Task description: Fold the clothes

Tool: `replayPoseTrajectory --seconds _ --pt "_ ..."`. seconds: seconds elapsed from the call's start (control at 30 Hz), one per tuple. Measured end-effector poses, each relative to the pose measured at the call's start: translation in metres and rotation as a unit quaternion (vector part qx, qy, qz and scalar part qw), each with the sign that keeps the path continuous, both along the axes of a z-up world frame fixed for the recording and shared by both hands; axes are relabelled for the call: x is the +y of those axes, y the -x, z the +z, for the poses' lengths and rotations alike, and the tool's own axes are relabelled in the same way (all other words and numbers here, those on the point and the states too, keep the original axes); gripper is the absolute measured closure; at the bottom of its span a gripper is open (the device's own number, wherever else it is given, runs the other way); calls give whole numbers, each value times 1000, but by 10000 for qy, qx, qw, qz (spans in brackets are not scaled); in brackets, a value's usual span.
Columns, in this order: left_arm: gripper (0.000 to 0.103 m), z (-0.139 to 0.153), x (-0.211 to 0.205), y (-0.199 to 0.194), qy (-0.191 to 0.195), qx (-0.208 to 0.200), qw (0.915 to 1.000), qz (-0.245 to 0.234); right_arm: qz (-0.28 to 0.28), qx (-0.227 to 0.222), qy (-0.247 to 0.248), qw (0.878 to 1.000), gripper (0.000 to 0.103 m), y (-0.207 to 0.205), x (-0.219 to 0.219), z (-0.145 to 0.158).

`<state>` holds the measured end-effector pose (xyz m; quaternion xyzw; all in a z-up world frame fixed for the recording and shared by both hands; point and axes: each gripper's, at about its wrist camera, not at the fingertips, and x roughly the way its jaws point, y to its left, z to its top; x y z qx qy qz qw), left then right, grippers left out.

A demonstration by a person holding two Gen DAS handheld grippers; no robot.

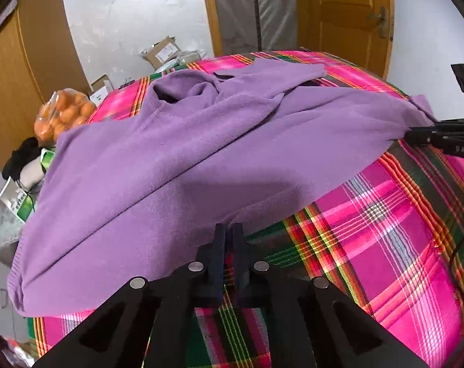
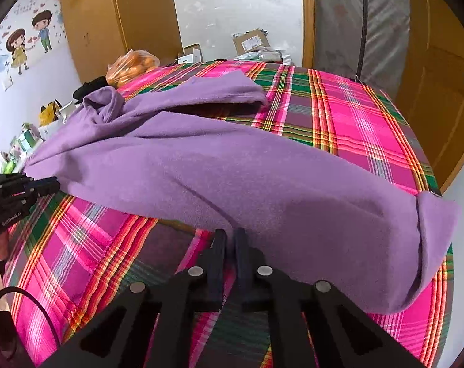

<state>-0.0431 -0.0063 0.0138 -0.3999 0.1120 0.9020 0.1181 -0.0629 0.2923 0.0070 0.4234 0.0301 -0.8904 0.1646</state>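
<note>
- Bed w/ pink-green plaid cover (image 1: 385,214) fills most of both views; it carries the whole job.
- Purple sweater (image 1: 176,159) lies spread across the plaid cover, collar end toward the far side nr the wall, one sleeve (image 2: 226,89) folded over on top. Near hem edge looks raised off the cover between the two tongs (fabric drawn fairly taut there).
- Wooden wardrobe (image 2: 109,15) and wooden door (image 1: 348,15) stand beyond the bed, w/ a grey zip cover (image 2: 360,21) in between.
- Bag of oranges (image 1: 63,113) sits at the far left edge of the bed, just beside the sweater; cardboard boxes (image 1: 163,50) behind it, well apart.
- Left tongs (image 1: 229,233): pressed together, pinching the sweater's near hem; also seen from the right wrist cam at the cloth's left corner.
- Right tongs (image 2: 230,237): pressed together on the same hem farther along; in the left wrist view they grip the cloth's right corner.
</note>
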Motion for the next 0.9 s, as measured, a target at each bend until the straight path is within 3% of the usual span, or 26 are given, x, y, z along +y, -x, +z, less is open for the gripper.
replayPoseTrajectory --seconds 0.13,0.4,0.7,0.9 --pt "101 7 -9 -16 -298 94 9995 -17 147 182 37 9997 99 -12 1 9" --pt "102 27 -32 -74 -1035 247 9940 -248 856 402 145 9954 99 -76 19 40" --pt "102 10 -36 -101 -1258 18 9917 -260 1327 159 -41 9910 99 -123 20 34" --pt "102 2 -40 -107 -1396 -110 9898 -268 1164 177 -51 9930 98 -134 29 33"
